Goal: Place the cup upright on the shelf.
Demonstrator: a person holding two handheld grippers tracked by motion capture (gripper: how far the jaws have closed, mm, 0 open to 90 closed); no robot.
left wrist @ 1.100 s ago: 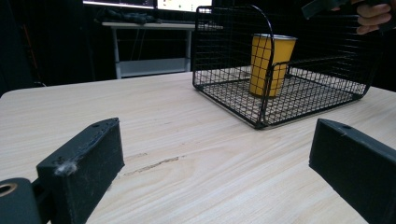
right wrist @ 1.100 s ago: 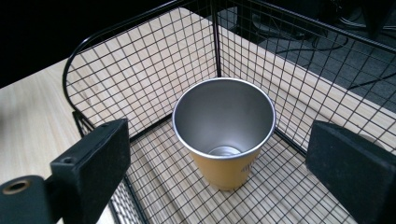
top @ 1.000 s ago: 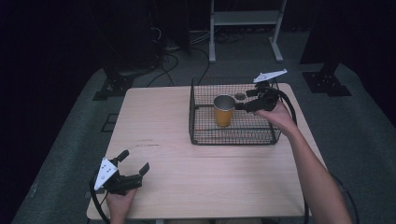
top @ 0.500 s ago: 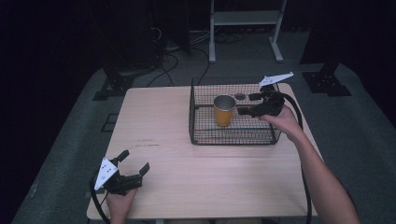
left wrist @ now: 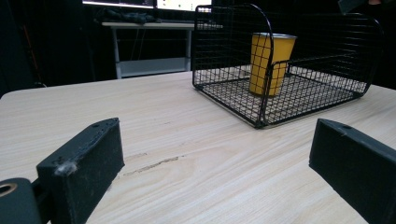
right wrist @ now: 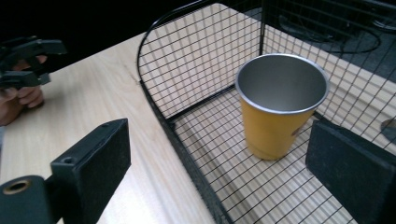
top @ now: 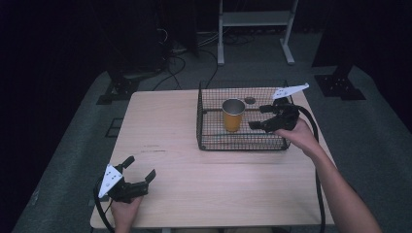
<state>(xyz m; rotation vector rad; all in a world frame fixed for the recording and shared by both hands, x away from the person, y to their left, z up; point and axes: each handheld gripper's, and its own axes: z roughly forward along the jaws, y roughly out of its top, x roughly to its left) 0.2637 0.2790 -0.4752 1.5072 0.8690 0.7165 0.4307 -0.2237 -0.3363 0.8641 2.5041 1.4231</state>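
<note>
High view: two open claws, one cup in a wire basket

High view is showing a light wooden table [top: 184,145] carrying a black wire basket [top: 209,141] toward its far right. A yellow cup [top: 233,115] with a metal inside is standing upright on the basket floor, left of centre. The right claw [top: 256,117] is hovering inside the basket just right of the cup, its jaws spread apart and gripping nothing. The left claw [top: 140,168] is resting near the table's front left corner, well apart from the basket, its jaws likewise standing wide. A small dark round object [top: 250,101] is lying behind the cup.
</note>
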